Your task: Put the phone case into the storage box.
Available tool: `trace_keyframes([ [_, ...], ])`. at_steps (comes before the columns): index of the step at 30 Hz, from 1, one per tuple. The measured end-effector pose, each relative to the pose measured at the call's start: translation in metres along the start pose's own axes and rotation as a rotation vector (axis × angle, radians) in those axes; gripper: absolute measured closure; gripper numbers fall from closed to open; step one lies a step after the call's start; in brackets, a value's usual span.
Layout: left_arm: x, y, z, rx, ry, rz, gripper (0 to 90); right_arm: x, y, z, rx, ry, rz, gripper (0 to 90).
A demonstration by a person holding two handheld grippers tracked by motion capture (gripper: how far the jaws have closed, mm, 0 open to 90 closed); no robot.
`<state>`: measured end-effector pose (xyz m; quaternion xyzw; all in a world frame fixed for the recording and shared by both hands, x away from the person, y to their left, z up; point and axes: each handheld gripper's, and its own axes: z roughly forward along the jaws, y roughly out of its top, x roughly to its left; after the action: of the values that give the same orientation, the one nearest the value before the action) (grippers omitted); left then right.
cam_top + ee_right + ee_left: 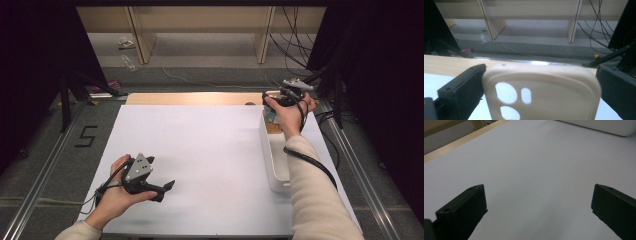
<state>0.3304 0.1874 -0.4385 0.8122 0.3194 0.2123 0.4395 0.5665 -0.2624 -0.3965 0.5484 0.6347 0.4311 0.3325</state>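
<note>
Cream rubbery phone case (pixel 544 92) with rounded camera cutouts stands between your right gripper's (pixel 540 87) jaws, touching both; your left gripper's (pixel 539 205) jaws gape empty.

White table sheet (pixel 200 150), wooden shelving (pixel 200 20), cables (pixel 295 45)

Lab-type recording bay. Black curtains (pixel 30 75) left and right; floor rails (pixel 45 165). Loose cables (pixel 295 40) far right.

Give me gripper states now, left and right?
Left gripper: open, nothing between its jaws, above the white table sheet.
Right gripper: jaws wide around a cream phone case; grip cannot be told.
</note>
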Motion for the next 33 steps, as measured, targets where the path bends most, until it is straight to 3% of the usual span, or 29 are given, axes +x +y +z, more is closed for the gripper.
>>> trace_keyframes([
  [14, 0.000, 0.000, 0.000, 0.000, 0.004, 0.000, 0.0, 0.005, 0.008, -0.019, -0.026, 0.012, -0.010, 1.0],
  [33, 0.001, 0.000, -0.001, 0.001, 0.007, -0.003, 0.0, 0.005, -0.004, -0.048, -0.020, 0.026, -0.026, 4.6],
])
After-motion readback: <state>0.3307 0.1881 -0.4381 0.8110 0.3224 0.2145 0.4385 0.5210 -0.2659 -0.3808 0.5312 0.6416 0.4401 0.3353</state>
